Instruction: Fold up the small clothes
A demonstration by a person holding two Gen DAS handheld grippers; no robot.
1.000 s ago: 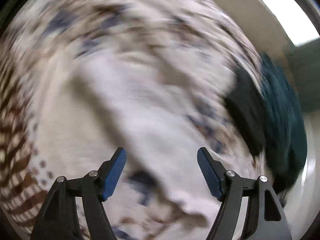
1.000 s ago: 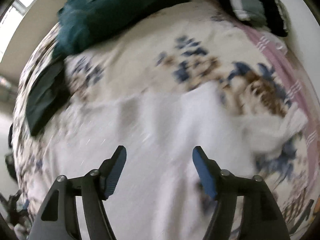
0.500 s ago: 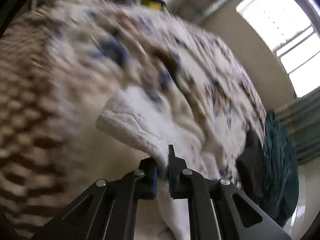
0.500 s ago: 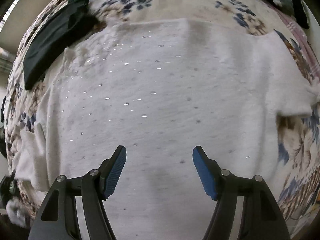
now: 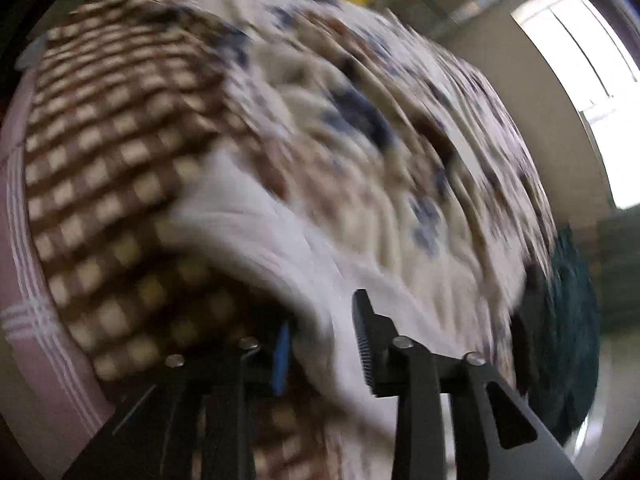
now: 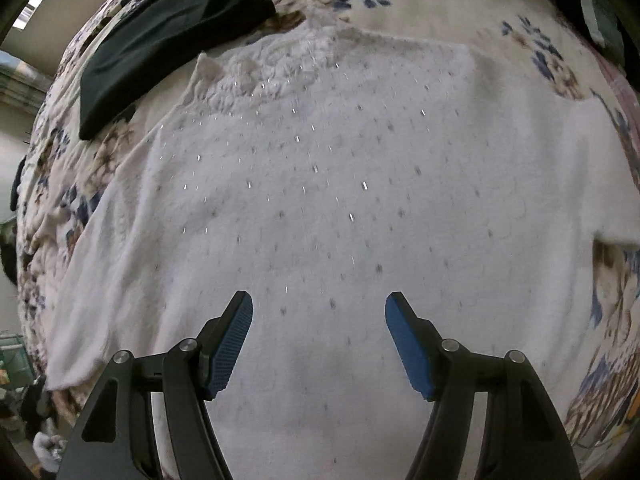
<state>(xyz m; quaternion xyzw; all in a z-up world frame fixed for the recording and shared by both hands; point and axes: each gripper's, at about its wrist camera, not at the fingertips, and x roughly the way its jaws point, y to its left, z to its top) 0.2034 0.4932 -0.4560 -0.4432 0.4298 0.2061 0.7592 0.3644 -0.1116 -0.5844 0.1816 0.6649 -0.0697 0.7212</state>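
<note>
Fingers of the left gripper (image 5: 320,344) are opening around the white sweater (image 6: 340,200); right gripper (image 6: 319,336) spread, empty; sweater flat mid-frame, folding barely begun.

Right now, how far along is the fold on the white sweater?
Early. Done: the white sweater lies spread flat on the floral bedspread. In hand: the left tool is opening with white cloth running between its fingers, the view blurred. The right tool hangs open above the body, holding nothing. Left: every body fold; none shows yet.
</note>
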